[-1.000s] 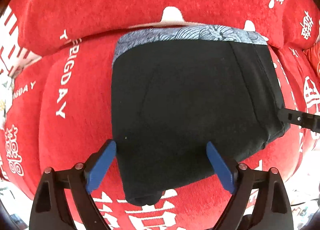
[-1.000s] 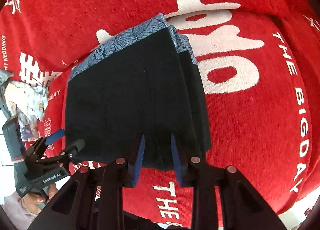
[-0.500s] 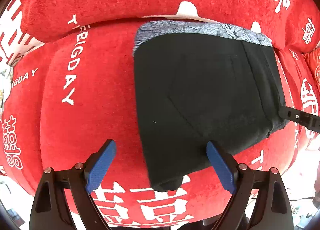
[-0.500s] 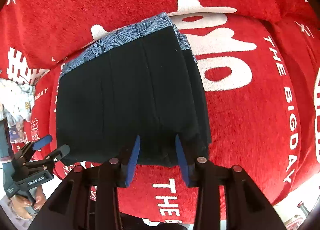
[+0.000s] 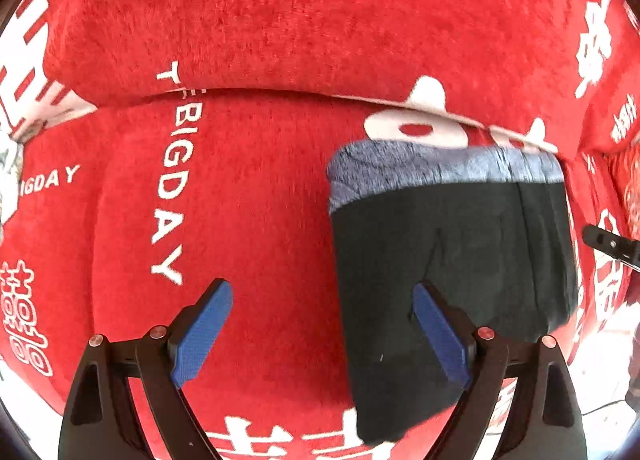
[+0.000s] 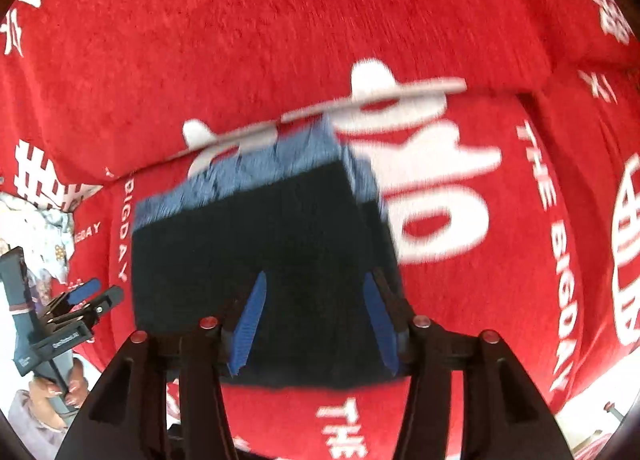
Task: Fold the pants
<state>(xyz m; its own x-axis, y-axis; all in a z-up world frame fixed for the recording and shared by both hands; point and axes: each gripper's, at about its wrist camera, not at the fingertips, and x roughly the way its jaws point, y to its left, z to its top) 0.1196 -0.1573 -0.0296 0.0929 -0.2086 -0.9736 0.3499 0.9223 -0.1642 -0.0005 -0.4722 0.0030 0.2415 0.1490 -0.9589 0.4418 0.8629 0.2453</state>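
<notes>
Pants (image 5: 452,260) lay as a compact, roughly rectangular folded stack on the red sofa cover (image 5: 260,220), near the seat's front edge, right of centre in the left wrist view. Judged near complete: several layers were stacked with edges fairly aligned; only a final tidy or release seemed left. Fabric was matte black, soft, with a blue-grey patterned waistband (image 5: 440,170) along the far edge. The cover was plush red pile with white printed lettering. Left gripper (image 5: 320,336) jaws were spread wide, holding nothing, mostly left of the stack. Right gripper (image 6: 316,320) jaws were spread over the stack's near edge, not pinching. Right wrist view was motion-blurred.
</notes>
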